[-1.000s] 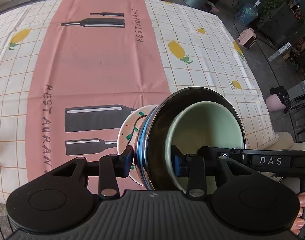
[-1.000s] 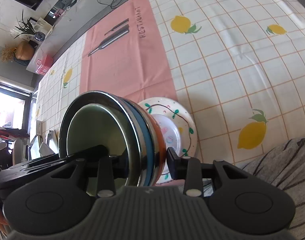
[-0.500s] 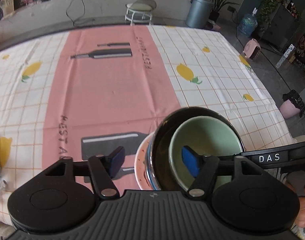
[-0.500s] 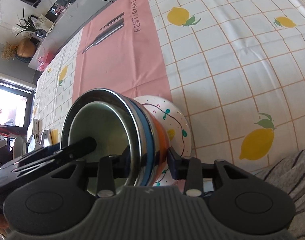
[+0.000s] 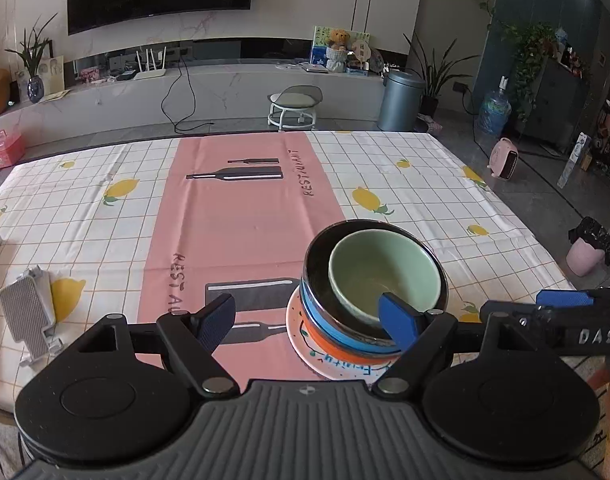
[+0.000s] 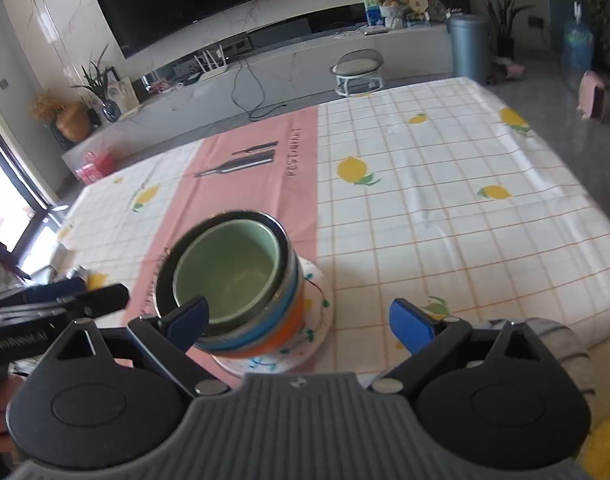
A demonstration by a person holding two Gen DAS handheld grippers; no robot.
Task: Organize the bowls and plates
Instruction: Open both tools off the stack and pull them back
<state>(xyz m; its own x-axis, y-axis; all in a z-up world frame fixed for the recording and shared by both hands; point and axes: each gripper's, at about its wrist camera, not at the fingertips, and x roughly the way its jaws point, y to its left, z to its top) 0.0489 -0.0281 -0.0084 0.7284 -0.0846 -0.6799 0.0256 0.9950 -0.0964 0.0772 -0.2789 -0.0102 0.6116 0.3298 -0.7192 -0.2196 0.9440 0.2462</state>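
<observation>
A stack of bowls stands on a white patterned plate [image 5: 301,340] near the table's front edge. A pale green bowl [image 5: 385,268] sits on top, inside a steel bowl [image 5: 317,256], above a blue and an orange bowl [image 5: 329,348]. My left gripper [image 5: 309,320] is open, raised just in front of the stack, touching nothing. In the right wrist view the same stack [image 6: 229,276] rests on the plate [image 6: 317,320]. My right gripper [image 6: 301,320] is open and empty above its near side.
A tablecloth with a pink centre strip [image 5: 241,216] and lemon checks covers the table. A white ribbed object [image 5: 29,312] lies at the left edge. The right gripper's body [image 5: 565,320] reaches in from the right. A stool [image 5: 293,108] stands beyond the table.
Both grippers let go of the bowl stack, opened wide and pulled back and up. The stack went from tilted to resting upright on the plate.
</observation>
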